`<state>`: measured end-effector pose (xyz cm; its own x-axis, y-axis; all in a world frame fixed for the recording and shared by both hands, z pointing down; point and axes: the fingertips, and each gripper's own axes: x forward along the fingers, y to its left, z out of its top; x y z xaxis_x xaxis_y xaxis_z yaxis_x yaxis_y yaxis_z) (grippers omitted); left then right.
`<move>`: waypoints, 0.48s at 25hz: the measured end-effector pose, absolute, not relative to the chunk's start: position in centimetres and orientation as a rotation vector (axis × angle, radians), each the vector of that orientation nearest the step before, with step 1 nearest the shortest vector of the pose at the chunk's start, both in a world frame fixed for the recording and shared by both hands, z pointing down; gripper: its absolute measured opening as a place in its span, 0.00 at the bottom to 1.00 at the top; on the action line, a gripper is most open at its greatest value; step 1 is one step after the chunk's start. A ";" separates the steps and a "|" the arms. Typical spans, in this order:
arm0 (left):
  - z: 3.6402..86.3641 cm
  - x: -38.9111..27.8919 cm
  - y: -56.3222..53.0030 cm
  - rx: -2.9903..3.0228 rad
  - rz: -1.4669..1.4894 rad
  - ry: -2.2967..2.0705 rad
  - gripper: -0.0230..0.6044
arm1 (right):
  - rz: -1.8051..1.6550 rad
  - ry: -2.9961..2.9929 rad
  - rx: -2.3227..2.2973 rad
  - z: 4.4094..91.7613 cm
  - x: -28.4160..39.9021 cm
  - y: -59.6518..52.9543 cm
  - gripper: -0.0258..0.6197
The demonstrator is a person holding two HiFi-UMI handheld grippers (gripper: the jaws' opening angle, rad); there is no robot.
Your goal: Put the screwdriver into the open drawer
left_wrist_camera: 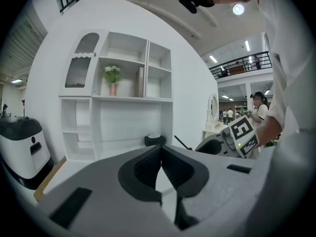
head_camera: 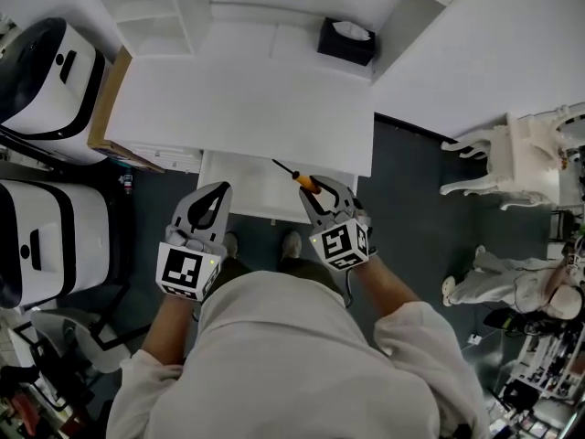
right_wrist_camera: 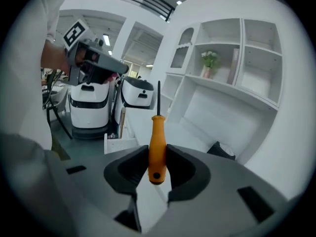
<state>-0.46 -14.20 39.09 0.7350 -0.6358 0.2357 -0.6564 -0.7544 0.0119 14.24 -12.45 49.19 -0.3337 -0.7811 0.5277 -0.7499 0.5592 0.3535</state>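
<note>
My right gripper (head_camera: 322, 195) is shut on the orange handle of a screwdriver (head_camera: 308, 184), whose black shaft points away over the white open drawer (head_camera: 251, 195) under the desk's front edge. In the right gripper view the handle (right_wrist_camera: 157, 149) stands upright between the pads, shaft up. To the left of it, my left gripper (head_camera: 212, 207) hovers at the drawer's front edge, shut with nothing in it; its pads (left_wrist_camera: 148, 164) meet at the tips. The left gripper view also catches the right gripper (left_wrist_camera: 222, 144) and the screwdriver's shaft (left_wrist_camera: 181, 142).
The white desk (head_camera: 247, 99) carries a black tissue box (head_camera: 345, 40) at the back, with white shelves (head_camera: 151, 7) behind. Two white machines (head_camera: 46, 80) stand on the left beside a brown board (head_camera: 105, 99). A white chair (head_camera: 512, 154) is on the right.
</note>
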 end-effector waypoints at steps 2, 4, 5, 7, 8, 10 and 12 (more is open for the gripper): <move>39.3 -0.6 -14.4 2.827 0.335 -1.079 0.04 | -0.070 -2.102 1.160 51.0 14.1 -13.0 0.23; 39.5 -0.9 -14.6 2.817 0.338 -1.099 0.04 | -0.074 -2.079 1.102 52.8 14.0 -13.4 0.23; 39.6 -1.0 -14.7 2.810 0.342 -1.110 0.04 | -0.075 -2.068 1.071 53.8 13.9 -13.5 0.23; 39.7 -1.4 -14.9 2.794 0.345 -1.132 0.04 | -0.079 -2.045 1.008 55.8 13.7 -13.8 0.23; 39.7 -1.6 -15.0 2.785 0.346 -1.145 0.04 | -0.081 -2.034 0.979 56.7 13.7 -13.9 0.22; 39.6 -2.0 -15.2 2.768 0.348 -1.173 0.04 | -0.085 -2.014 0.925 58.6 13.6 -14.1 0.23; 39.6 -2.5 -15.4 2.754 0.353 -1.201 0.04 | -0.084 -1.996 0.879 60.4 13.5 -14.5 0.22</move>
